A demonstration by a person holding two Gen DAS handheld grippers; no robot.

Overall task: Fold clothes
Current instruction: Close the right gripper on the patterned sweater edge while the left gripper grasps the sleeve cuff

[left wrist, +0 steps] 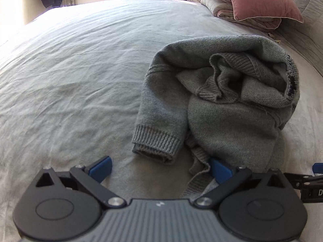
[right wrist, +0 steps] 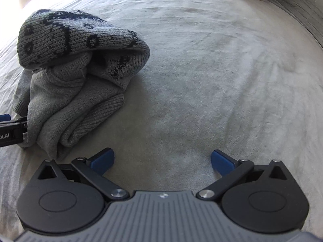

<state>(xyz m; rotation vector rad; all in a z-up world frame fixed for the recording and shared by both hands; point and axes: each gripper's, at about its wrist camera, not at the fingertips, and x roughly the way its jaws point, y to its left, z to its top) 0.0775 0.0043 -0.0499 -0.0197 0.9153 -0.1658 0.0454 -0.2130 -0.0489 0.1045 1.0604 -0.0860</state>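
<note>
The bed (left wrist: 80, 70) is covered by a pale grey sheet, and folded bedding with a pink pillow (left wrist: 260, 0) is stacked at its far corner. A grey knitted sweater (left wrist: 232, 104) is heaped on the sheet, crumpled, one ribbed cuff (left wrist: 155, 143) lying forward. The left gripper (left wrist: 160, 170) is spread wide, nothing held, its right finger just beside the hem. The right gripper (right wrist: 162, 162) is likewise spread wide over bare sheet. Folding is judged unstarted; next, the garment needs grasping and spreading flat.
</note>
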